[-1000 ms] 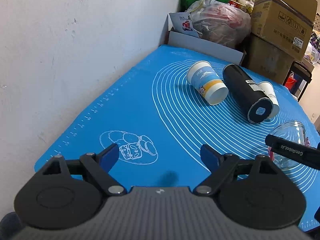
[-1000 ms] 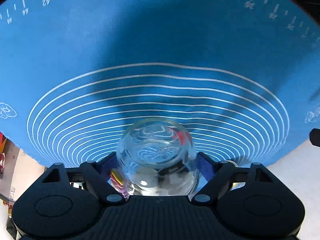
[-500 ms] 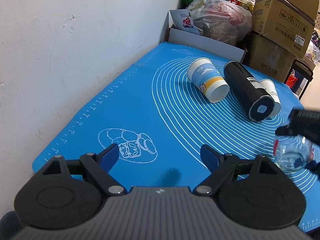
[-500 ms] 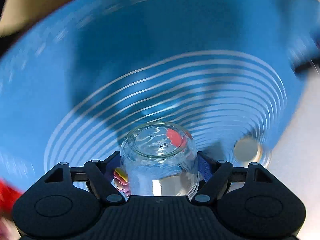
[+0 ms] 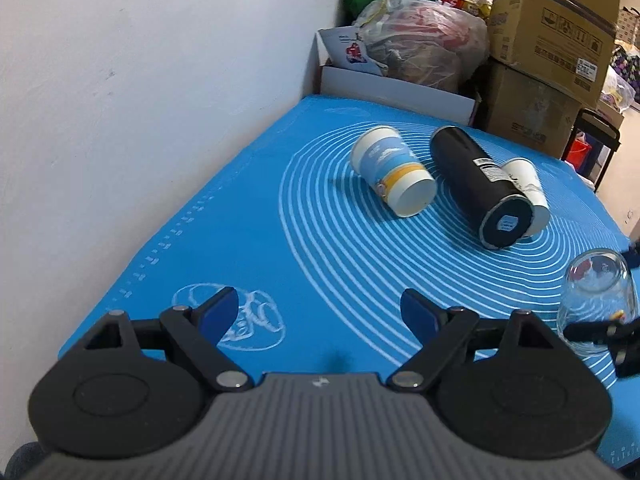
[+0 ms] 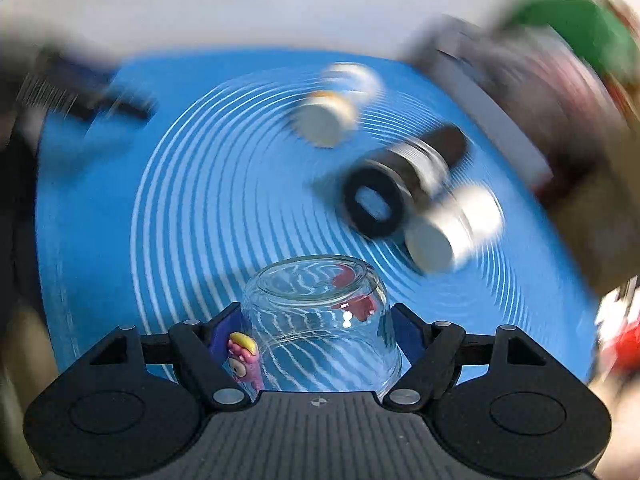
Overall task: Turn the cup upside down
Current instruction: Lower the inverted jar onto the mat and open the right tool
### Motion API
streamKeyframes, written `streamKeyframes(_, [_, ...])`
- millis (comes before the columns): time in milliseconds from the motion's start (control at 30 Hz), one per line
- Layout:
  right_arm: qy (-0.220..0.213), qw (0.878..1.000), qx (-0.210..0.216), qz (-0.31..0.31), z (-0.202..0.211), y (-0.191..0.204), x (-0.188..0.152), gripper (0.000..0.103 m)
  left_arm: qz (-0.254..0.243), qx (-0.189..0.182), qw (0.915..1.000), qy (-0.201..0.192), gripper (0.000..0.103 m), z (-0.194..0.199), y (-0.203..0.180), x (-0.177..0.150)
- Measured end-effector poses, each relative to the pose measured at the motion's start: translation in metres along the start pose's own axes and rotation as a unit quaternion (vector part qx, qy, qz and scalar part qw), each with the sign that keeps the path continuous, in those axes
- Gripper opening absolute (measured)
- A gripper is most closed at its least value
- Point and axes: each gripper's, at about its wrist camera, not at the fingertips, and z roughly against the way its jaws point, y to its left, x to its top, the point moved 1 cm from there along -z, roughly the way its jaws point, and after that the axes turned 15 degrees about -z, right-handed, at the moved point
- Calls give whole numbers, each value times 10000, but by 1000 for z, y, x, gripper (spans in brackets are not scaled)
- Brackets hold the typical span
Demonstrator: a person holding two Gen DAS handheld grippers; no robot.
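While the glass cup (image 6: 320, 320) sits pinched between the right gripper (image 6: 316, 334)'s blue pads (image 6: 404, 330), its base already points up and away from the claw and its mouth points down toward the gripper body, so the axis is close to vertical, tilted slightly. From the left wrist view the same cup (image 5: 598, 304) shows base-up at the far right, low over the blue mat (image 5: 248, 240); whether the rim touches the mat I can't tell, the right claw's black finger covers the lower part. Right jaws are closed partway onto the cup walls, one pad each side, grip low, near the rim. Judgement: inversion is basically done, what's left is set down straight along the cup axis and release; risk is a tilted rim landing and the glass tipping. The right view is motion-blurred, so fine alignment is unreadable. Left gripper (image 5: 316, 312) is spread wide, holding nothing, hovering over the mat well to the cup's left; not the arm for this. Ahead of the right claw, well apart from the cup: blue paper cup (image 5: 394, 176), black bottle (image 5: 482, 186) and white paper cup (image 5: 528, 188), all lying on their sides.
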Motion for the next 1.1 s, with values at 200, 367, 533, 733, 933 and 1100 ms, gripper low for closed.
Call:
streamKeyframes(200, [-996, 9673, 358, -2306, 10, -38, -40, 77, -195, -138, 9997, -50, 88, 1, -21, 8])
streamKeyframes(367, [-1605, 9480, 125, -2745, 21, -28, -74, 76, -324, -232, 9992, -76, 88, 4, -39, 11])
streamKeyframes(533, [-1770, 9476, -80, -2660, 22, -19, -88, 76, -416, -256, 9988, 8, 88, 7, -50, 9])
streamKeyframes(733, [-1818, 9476, -98, -2625, 33, -17, -87, 92, -526, -268, 9983, -14, 88, 21, -61, 8])
streamKeyframes(933, [-1782, 9417, -208, -2848, 73, -17, -95, 103, -665, -332, 9972, -67, 90, 44, -75, 8])
streamKeyframes(1100, [-1418, 9346, -768, -3172, 101, -12, -105, 103, -741, -283, 9968, -25, 94, 67, -88, 4])
